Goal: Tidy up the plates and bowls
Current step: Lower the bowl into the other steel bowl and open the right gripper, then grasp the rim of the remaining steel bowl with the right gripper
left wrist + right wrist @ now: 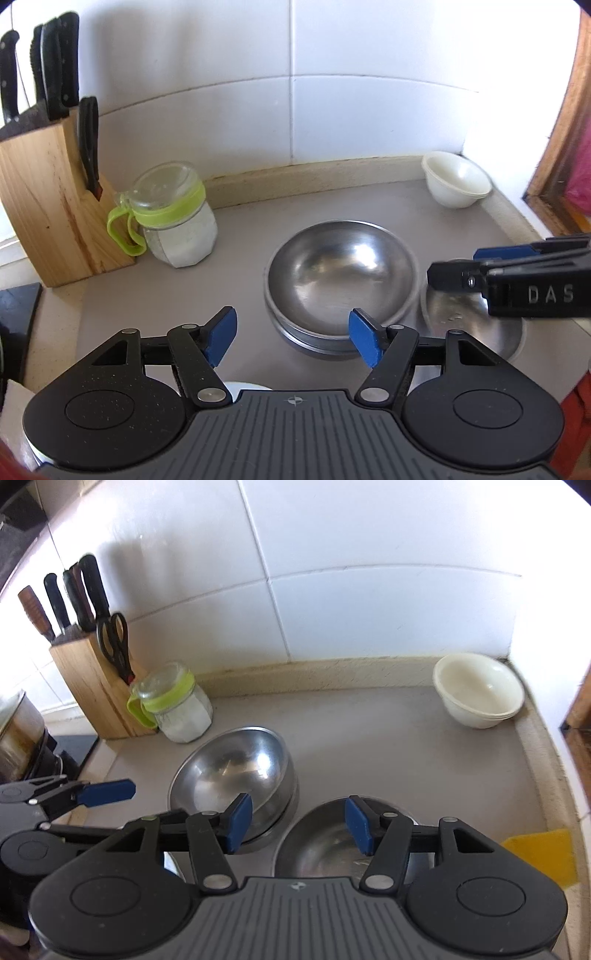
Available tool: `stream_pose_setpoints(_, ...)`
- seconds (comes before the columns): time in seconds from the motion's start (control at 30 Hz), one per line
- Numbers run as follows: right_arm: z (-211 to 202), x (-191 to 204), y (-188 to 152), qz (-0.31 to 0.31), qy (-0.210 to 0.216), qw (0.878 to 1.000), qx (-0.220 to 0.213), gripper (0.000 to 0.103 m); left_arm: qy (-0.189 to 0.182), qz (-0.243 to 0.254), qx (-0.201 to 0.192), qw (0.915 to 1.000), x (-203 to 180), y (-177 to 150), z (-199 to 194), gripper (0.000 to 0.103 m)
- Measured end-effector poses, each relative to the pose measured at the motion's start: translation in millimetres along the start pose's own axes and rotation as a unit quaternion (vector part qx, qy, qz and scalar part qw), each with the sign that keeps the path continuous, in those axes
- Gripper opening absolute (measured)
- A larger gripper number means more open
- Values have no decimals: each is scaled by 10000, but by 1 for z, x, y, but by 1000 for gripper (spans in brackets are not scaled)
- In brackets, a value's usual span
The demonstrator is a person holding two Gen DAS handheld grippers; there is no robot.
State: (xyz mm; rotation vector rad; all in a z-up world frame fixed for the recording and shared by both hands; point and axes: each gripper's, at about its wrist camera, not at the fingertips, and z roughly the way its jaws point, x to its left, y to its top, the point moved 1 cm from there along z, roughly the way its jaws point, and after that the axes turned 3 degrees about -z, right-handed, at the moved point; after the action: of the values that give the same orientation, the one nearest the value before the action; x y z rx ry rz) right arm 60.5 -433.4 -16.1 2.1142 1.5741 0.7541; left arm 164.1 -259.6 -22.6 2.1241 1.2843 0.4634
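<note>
Two steel bowls (340, 269) sit nested on the grey counter, seen also in the right wrist view (229, 775). A single steel bowl (472, 328) (325, 845) stands just right of them. Stacked white bowls (456, 177) (476, 690) rest in the back right corner. My left gripper (293, 338) is open, hovering before the nested bowls' near rim with nothing between its pads. My right gripper (299, 823) is open above the gap between the steel bowls. It reaches in from the right (458, 266) over the single bowl. One blue finger (107, 794) of the left gripper shows at the left.
A wooden knife block (48, 206) (92, 686) and a glass jar with a green lid band (173, 218) (173, 705) stand at the back left by the tiled wall. A yellow cloth (543, 853) lies at the right edge. A pot (18, 720) stands far left.
</note>
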Motion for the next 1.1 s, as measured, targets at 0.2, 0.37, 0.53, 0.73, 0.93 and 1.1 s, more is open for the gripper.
stream_pose_setpoints(0.2,-21,-23,-12,157,-364,9991,-157,69,-606,-44,191,9980,-22,-12,-12,74)
stream_pose_setpoints(0.37,-19,-48,-28,552,-459,9974,-25,69,-866,8,393,9955,-47,-18,-5,74)
stream_pose_setpoints(0.53,-12,-63,-41,700,-443,9965,120,69,-1062,-186,608,9923,-64,-19,9,74)
stream_pose_setpoints(0.73,-5,-75,-48,666,-350,9969,227,66,-1029,-277,697,9919,-77,-17,25,74)
stream_pose_setpoints(0.93,12,-79,-53,630,-195,9969,430,47,-930,-342,879,9912,-81,-20,41,63)
stream_pose_setpoints(1.1,22,-81,-55,615,-112,9965,550,43,-816,-384,903,9918,-80,-20,49,58)
